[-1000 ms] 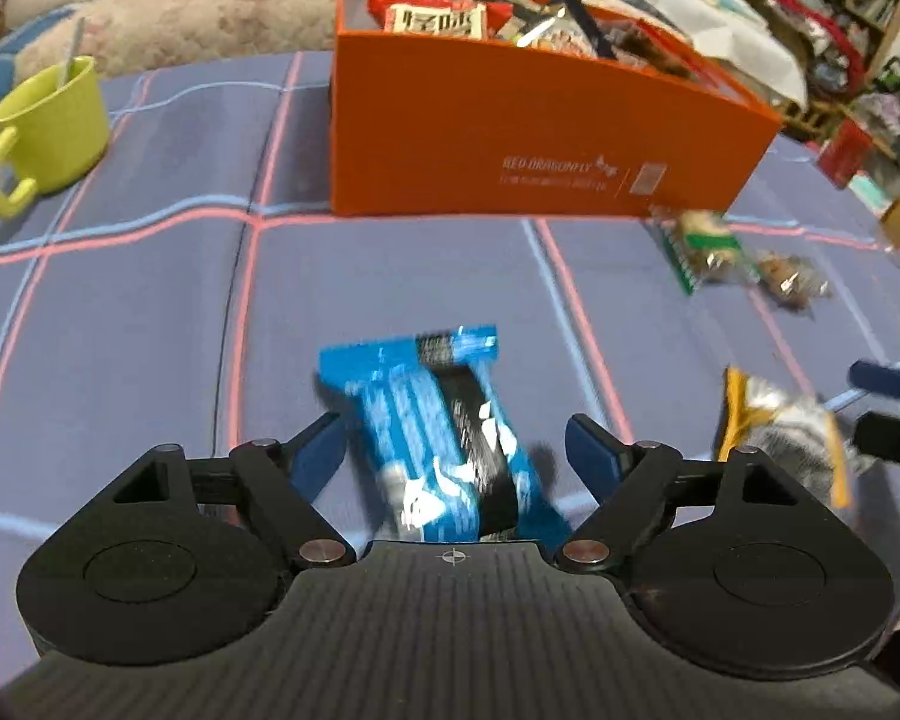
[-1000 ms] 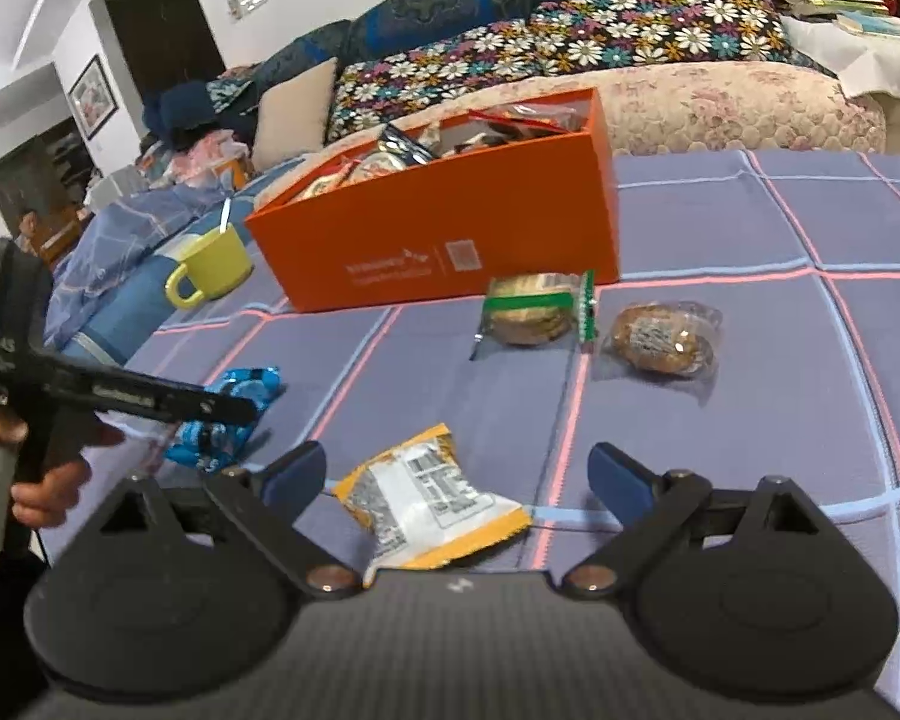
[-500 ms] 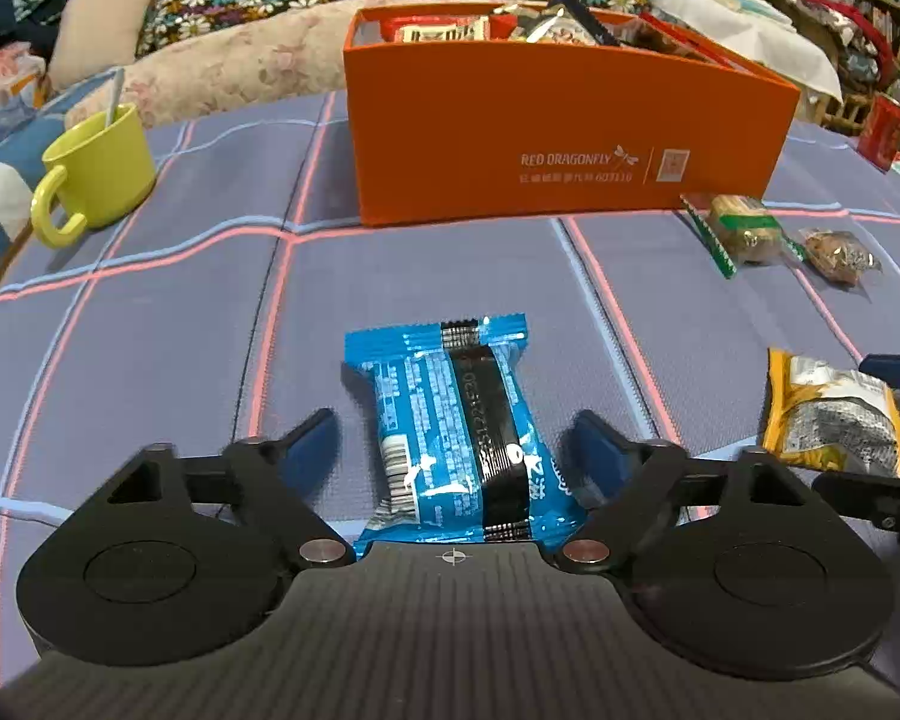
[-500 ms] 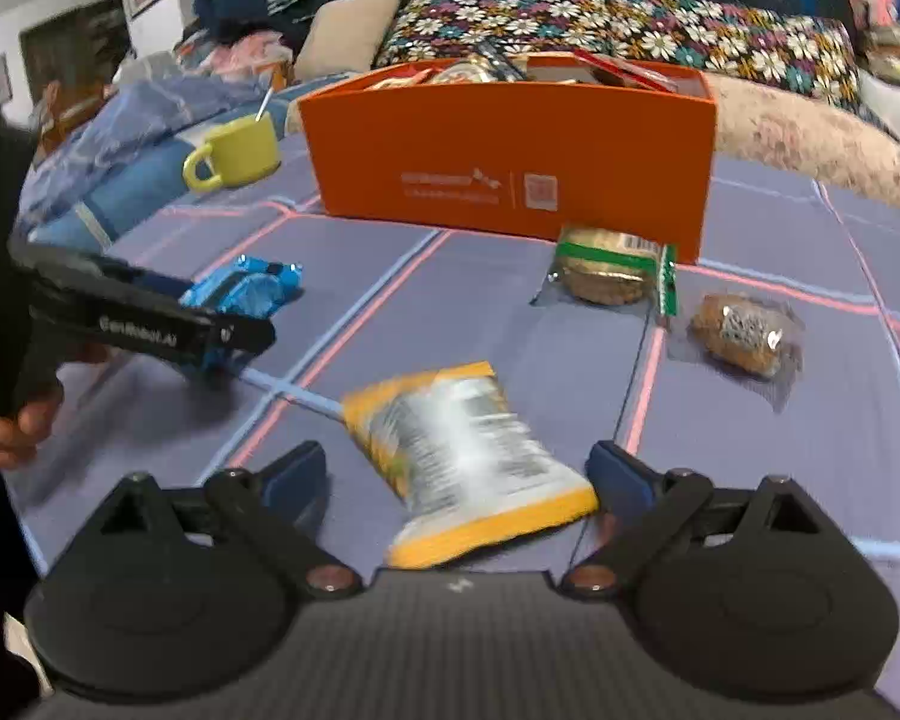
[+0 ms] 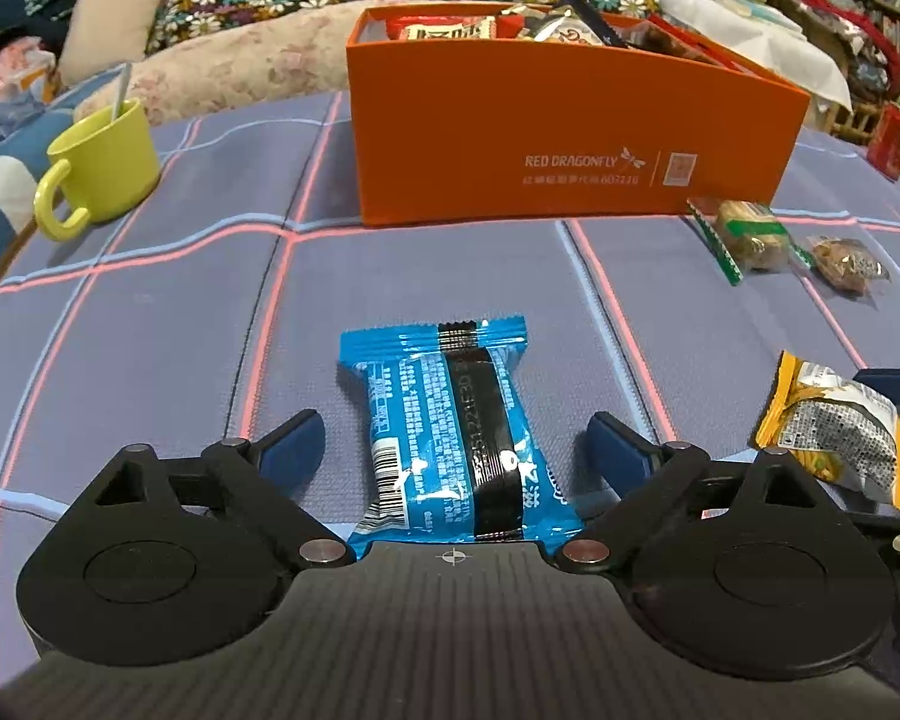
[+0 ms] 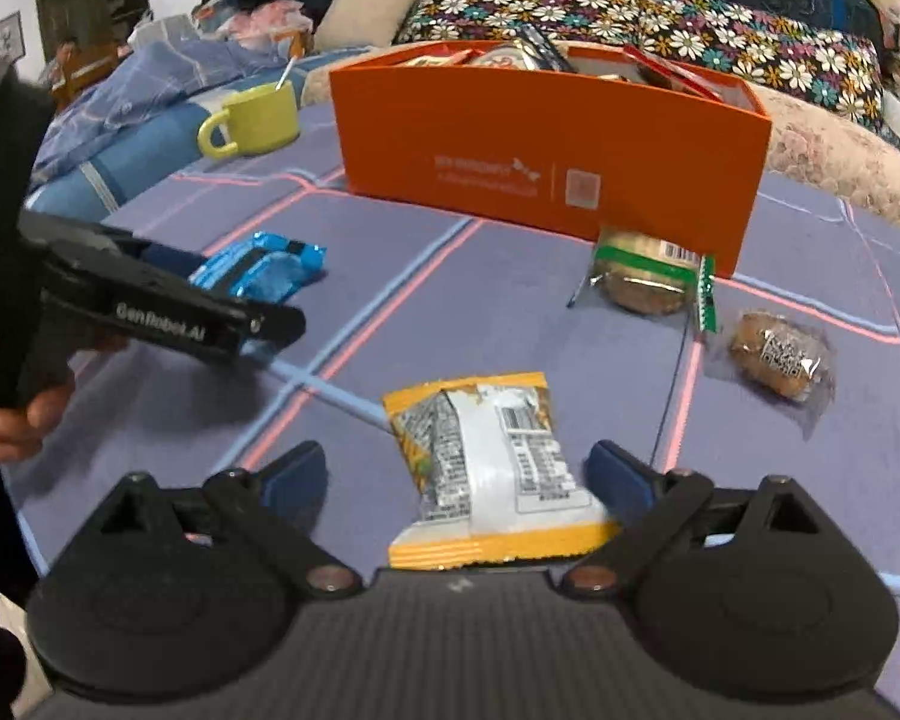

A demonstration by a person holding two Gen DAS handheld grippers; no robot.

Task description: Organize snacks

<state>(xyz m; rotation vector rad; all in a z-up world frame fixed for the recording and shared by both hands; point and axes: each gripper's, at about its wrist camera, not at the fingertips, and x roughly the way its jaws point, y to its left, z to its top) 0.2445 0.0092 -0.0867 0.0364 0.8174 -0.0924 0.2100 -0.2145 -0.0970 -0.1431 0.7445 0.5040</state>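
Left tongs (image 5: pixel 453 441) opening astride blue packet (image 5: pixel 444 438), no contact; right tongs (image 6: pixel 456 474) spread around yellow packet (image 6: pixel 486 468). Judged light, crinkly, slippery; best pinched mid-body, 3-to-9 o'clock.

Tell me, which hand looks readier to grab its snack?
Probably the right: its tongs stand open around the yellow packet. The left tongs straddle the blue packet too, but are still opening.
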